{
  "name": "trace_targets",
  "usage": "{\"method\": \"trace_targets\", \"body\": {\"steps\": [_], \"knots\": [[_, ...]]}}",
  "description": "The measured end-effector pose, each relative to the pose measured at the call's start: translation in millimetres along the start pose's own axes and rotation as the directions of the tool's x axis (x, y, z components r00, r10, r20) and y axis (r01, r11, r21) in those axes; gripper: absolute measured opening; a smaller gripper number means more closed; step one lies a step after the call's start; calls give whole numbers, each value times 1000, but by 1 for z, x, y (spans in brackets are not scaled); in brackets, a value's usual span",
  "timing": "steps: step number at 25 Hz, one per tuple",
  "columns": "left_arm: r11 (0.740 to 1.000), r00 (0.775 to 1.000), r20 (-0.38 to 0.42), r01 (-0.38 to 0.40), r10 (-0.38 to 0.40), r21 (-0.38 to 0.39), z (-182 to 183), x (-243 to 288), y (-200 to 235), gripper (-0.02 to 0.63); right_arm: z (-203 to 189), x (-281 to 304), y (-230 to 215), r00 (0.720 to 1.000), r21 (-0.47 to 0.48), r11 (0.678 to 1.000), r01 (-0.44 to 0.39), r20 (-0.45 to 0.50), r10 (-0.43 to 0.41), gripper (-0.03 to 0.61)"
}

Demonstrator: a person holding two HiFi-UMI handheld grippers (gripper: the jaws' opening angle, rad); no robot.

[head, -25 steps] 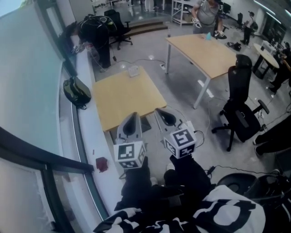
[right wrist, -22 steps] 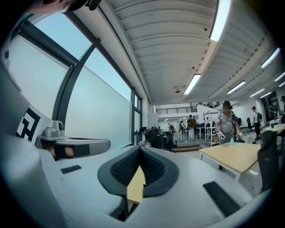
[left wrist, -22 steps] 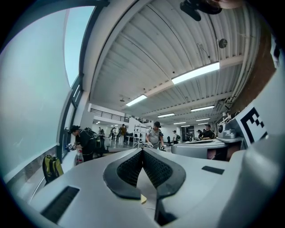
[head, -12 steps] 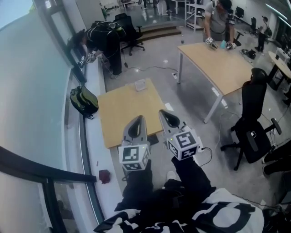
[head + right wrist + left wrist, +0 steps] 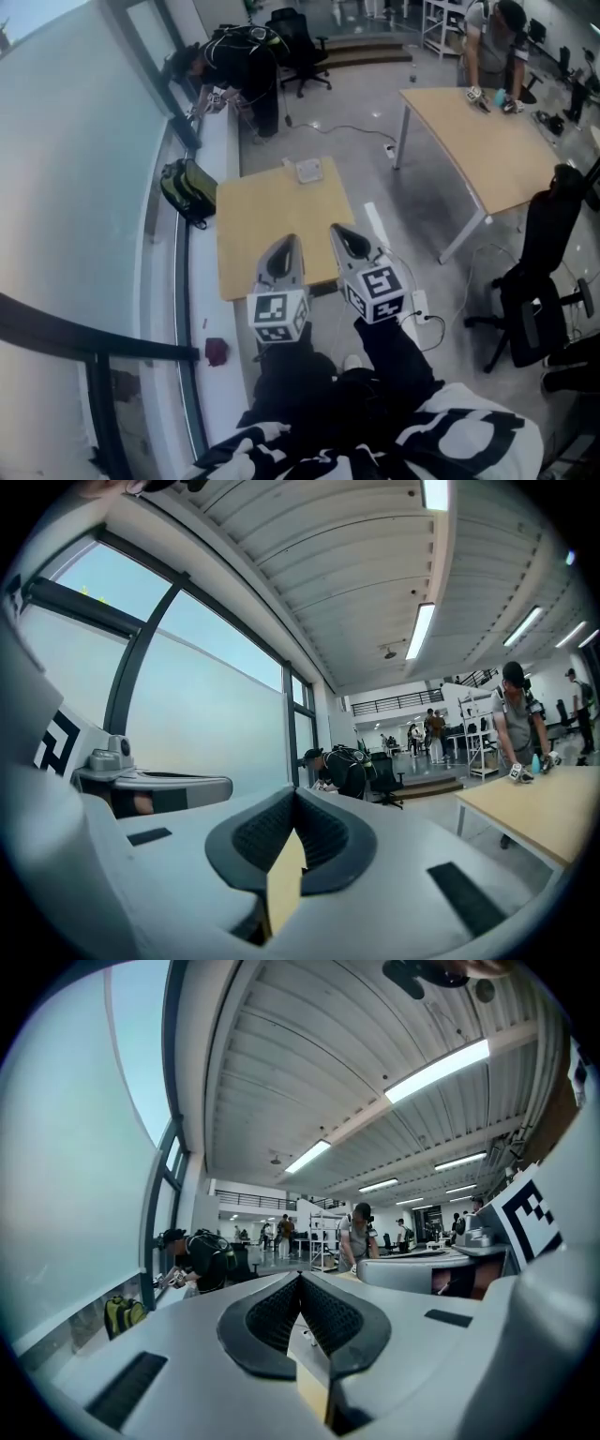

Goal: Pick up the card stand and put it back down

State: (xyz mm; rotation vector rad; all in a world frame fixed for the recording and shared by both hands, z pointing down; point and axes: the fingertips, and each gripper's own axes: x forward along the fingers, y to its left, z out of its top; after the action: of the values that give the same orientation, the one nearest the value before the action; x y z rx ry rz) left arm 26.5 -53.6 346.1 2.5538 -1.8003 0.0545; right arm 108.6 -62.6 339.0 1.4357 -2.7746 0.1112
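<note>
Card stand (image 5: 308,170): I take it to be the small pale item at the far edge of the small desk (image 5: 272,225), near the 12 o'clock rim, alone on the top. It is too small to read its shape or long axis; it looks roughly square from above. It is untouched, so pick-up is not started.

From my tools it lies ahead at 12 o'clock, across most of the desk top. My left tool (image 5: 284,242) and right tool (image 5: 338,231) sit side by side over the near 6 o'clock edge, both pointing level toward it. The stand falls between their two lines, about 1 o'clock from the left and 11 o'clock from the right. Neither is clearly nearer, so my judgement is that either could take it after a straight reach forward.

Both tools are pressed together with nothing between the pads, as the left (image 5: 300,1283) and right (image 5: 295,803) gripper views show. They need to spread before reaching the stand.

Around: backpack (image 5: 187,189) at 10 o'clock on the window ledge, and a second desk (image 5: 487,150) at 2 o'clock with a person (image 5: 492,42) at it.
</note>
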Motion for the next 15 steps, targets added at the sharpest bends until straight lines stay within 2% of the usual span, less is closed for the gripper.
{"method": "trace_targets", "body": {"steps": [3, 8, 12, 15], "knots": [[1000, 1000, -9, -4, 4, 0, -5, 18, 11, 8, -2, 18, -11, 1000, 6, 1000, -3, 0, 3, 21], [1000, 1000, -14, 10, -10, -25, -26, 62, 45, 8, -26, 60, -43, 999, 19, 999, 27, -46, -26, 21], [995, 995, -3, 104, -104, -7, -41, 116, 70, 8, -32, 106, -78, 996, 16, 997, 73, -51, -72, 21], [984, 984, -11, 177, -178, -26, -53, 164, 86, 8, -42, 148, -108, 992, 20, 994, 106, -72, -104, 21]]}}
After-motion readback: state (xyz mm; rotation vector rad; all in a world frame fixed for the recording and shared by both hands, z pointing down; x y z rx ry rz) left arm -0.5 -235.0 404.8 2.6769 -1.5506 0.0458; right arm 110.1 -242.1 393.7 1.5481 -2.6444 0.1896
